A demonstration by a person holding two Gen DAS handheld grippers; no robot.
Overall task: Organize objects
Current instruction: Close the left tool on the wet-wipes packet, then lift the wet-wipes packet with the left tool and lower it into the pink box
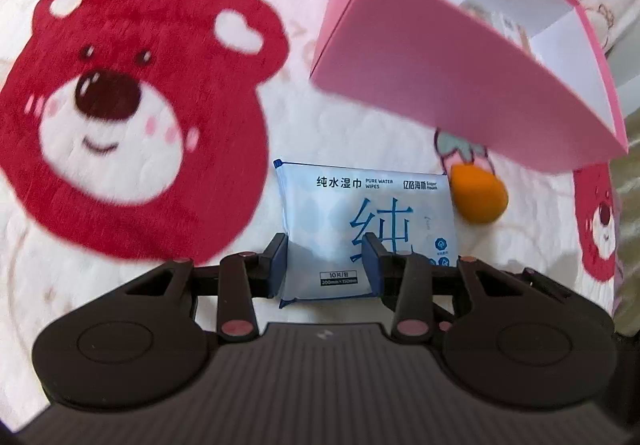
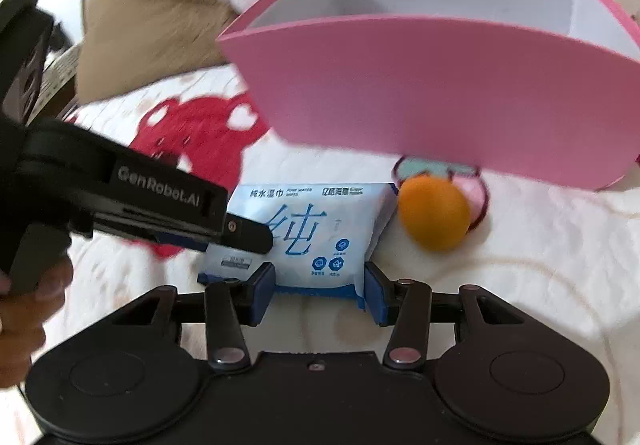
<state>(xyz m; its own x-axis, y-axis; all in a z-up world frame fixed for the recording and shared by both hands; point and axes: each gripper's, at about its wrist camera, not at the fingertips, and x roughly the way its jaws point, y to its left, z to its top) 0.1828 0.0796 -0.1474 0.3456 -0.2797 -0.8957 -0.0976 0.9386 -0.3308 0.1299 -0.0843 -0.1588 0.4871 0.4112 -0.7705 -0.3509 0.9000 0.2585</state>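
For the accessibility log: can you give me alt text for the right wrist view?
The right gripper sits open around the near end of a blue pack of wet wipes on a bear-print blanket. The left gripper reaches over the pack from the left; an orange sponge and an open pink box lie beyond.

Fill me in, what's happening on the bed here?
A person holds a hand-held gripper in each hand over a bear-print blanket. Both are at the blue wet wipes pack: the left hand-held gripper and the right hand-held gripper each have open fingers straddling it, neither visibly clamped. The pack still lies on the blanket. An orange sponge sits beside it, and the open pink box stands just behind.
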